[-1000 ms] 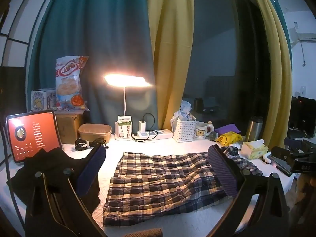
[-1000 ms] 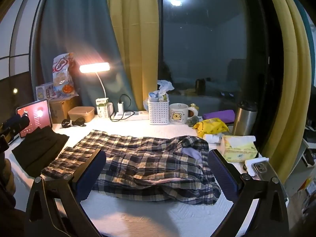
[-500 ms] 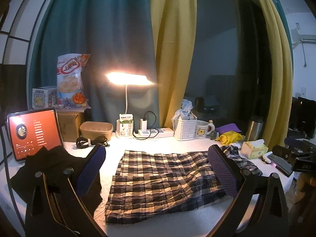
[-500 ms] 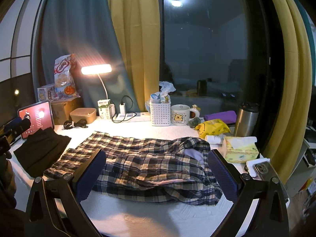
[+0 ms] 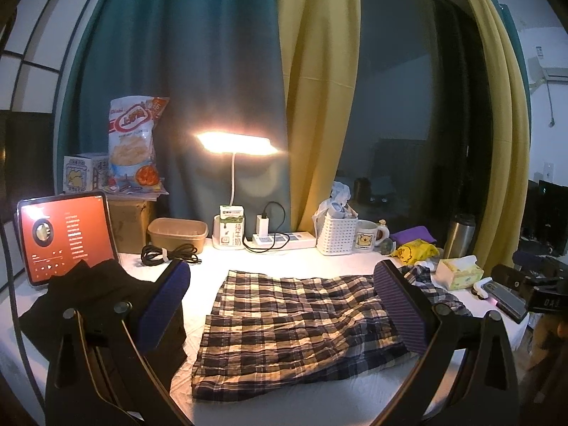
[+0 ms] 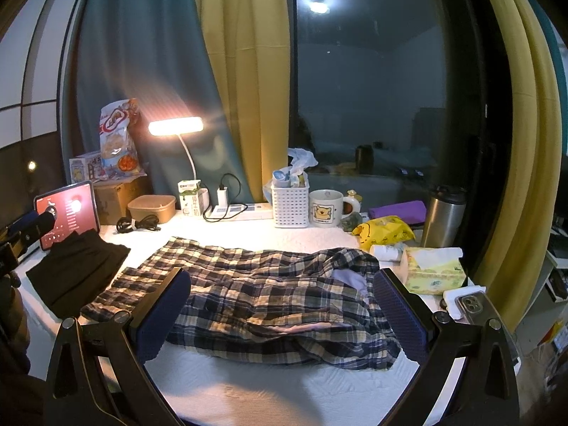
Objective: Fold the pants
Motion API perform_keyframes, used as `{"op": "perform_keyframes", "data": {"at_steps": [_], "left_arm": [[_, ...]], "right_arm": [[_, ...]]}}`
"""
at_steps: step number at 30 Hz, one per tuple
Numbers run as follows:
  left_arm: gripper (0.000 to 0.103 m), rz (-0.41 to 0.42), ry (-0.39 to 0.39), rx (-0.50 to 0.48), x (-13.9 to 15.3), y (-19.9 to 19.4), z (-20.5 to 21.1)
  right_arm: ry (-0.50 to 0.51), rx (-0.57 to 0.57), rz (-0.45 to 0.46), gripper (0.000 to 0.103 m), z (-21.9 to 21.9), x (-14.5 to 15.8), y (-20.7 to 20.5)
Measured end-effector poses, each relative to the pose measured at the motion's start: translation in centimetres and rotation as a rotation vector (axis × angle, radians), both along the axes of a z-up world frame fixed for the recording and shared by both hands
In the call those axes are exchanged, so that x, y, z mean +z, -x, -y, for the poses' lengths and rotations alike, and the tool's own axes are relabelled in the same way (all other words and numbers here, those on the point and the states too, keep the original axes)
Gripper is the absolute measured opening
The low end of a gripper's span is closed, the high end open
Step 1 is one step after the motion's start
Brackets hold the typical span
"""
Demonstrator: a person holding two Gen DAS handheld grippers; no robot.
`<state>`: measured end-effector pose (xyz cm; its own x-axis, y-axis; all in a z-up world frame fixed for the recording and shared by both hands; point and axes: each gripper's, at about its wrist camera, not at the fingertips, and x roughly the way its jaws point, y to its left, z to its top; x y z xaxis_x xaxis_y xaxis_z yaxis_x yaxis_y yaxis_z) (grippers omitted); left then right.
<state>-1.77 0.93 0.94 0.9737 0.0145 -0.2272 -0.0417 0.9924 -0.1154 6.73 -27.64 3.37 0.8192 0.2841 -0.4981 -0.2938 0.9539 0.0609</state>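
Far left: tablet [image 5: 67, 236] with red screen propped upright, black garment [image 5: 103, 305] heaped in front of it, touching its lower edge; same black garment [image 6: 76, 269] flat on white table [image 6: 284, 390] in right wrist view. Behind tablet: cardboard box [image 5: 129, 220] with snack bag [image 5: 135, 145] standing on top, small printed box [image 5: 83, 172] beside bag. Next right: brown tub [image 5: 177, 234], coiled black cable [image 5: 168, 252] in front of it, milk carton [image 5: 231, 227] at lit desk lamp [image 5: 236, 143], power strip [image 5: 284, 239] with charger plugged in. Centre: plaid pants [image 5: 294, 323] spread flat on table, leg ends toward left, waist end toward right, bunched and rumpled there; in right wrist view plaid pants [image 6: 262, 294] show pale lining at waist opening. Left gripper [image 5: 284, 314] above near edge of table, jaws wide apart, holding nothing, pants seen between fingers, not touching cloth. Right gripper [image 6: 284, 310] likewise spread wide, empty, over waist half of pants. Behind pants toward right: white basket [image 6: 290, 206], mug [image 6: 326, 209] with bear print, yellow bag [image 6: 385, 230], purple cloth [image 6: 397, 209], steel tumbler [image 6: 443, 216]. Far right: tissue box [image 6: 433, 269] just beside waist end, phone [image 6: 470, 305] near table edge
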Motion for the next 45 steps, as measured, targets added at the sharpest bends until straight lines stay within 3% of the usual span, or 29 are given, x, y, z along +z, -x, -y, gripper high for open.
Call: {"op": "perform_keyframes", "data": {"at_steps": [45], "left_arm": [[0.102,-0.001,0.005,-0.002,-0.34,0.32,-0.44]], "right_arm": [[0.001,0.000,0.001,0.103,-0.18,-0.08,0.14]]}}
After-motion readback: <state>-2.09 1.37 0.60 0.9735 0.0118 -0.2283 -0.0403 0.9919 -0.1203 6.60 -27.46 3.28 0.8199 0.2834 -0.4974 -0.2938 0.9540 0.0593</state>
